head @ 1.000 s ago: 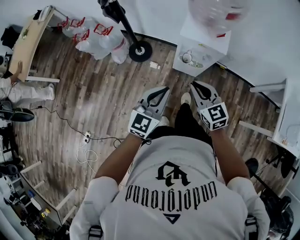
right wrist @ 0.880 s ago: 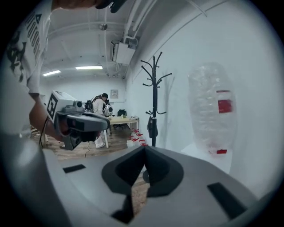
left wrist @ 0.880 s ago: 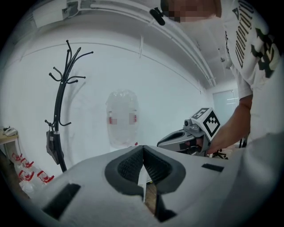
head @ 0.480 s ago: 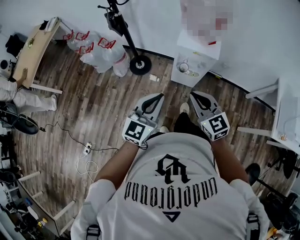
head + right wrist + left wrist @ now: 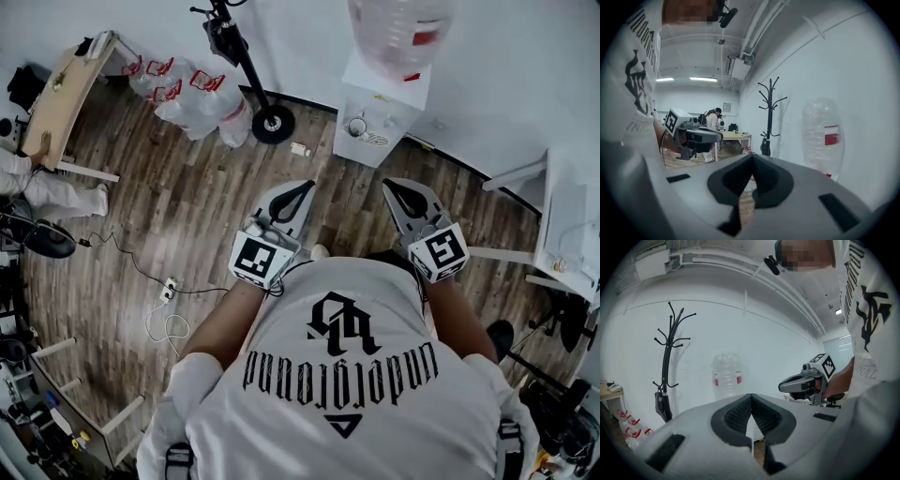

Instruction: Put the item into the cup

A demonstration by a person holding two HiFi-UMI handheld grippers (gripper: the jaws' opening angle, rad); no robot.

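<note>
Nothing started yet

We carry the left gripper [image 5: 298,190] and right gripper [image 5: 397,190] with jaws clenched on nothing, facing the water dispenser [image 5: 380,103]; picking and placing both remain.

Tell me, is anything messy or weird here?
A little. A loose cord lies looped on the wooden floor by a power strip, and big water bottles sit heaped by the wall. The left tongs and right tongs are shut on nothing.

Left claw [image 5: 302,187] and right claw [image 5: 394,184] held side by side over wood floor [image 5: 187,206], water dispenser [image 5: 386,101] ahead, coat stand base [image 5: 273,124] nearby
</note>
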